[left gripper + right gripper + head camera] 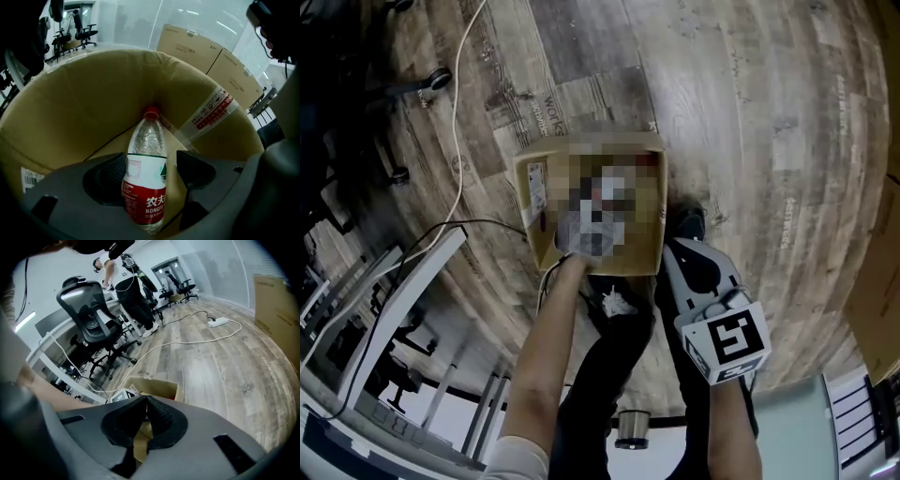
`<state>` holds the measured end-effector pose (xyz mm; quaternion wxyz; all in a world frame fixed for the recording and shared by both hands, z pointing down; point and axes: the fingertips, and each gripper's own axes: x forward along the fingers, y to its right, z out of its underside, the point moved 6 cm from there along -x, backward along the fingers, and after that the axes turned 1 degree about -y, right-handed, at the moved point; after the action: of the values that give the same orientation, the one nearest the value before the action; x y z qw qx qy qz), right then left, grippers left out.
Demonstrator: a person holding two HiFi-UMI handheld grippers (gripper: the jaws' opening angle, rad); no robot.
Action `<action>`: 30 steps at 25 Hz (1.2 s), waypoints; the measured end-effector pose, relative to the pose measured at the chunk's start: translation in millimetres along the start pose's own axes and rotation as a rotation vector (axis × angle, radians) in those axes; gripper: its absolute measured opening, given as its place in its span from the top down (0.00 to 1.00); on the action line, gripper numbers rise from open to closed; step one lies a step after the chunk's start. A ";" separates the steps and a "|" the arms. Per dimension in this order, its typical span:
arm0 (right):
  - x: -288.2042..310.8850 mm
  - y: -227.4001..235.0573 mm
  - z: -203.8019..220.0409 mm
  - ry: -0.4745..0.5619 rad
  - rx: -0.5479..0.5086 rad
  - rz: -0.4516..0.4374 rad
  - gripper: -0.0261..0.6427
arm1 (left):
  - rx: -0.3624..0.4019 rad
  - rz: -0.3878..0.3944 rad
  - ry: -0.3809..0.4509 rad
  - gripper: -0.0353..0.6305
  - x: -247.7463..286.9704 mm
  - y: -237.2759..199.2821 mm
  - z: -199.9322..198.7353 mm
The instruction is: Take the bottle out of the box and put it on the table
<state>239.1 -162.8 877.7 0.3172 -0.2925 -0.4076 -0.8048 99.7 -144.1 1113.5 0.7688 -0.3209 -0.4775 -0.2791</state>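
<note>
Holds the left gripper (150, 171) released inside the box (79, 98), jaws spread to either side of the bottle (146, 154), not clamped on it. Finds that bottle only in the left gripper view: lying on the box bottom at lower centre, red cap (151, 111) up against the far wall. Holds the right gripper (144, 401) clenched on nothing. Catches, in the right gripper view alone, the box from outside on the wooden floor (225, 366), with an office chair (91, 319) upper left. Gives, in the head view, only a forearm (546, 347) reaching into the box at frame centre.
</note>
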 end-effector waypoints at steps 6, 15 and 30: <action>-1.4 6.9 -10.1 0.015 0.005 -0.014 0.90 | 0.019 -0.045 -0.050 0.43 22.1 -11.0 -4.8; -5.3 8.1 -6.0 0.000 -0.001 -0.024 0.90 | 0.168 -0.070 -0.182 0.42 45.4 -12.0 1.0; -3.3 -0.7 -9.0 0.071 -0.042 0.004 0.90 | 0.171 -0.068 -0.083 0.48 5.1 -7.5 0.2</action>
<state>238.8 -169.1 870.5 0.3269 -0.2712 -0.3786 -0.8223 96.1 -149.4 1120.0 0.7629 -0.2490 -0.5418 -0.2499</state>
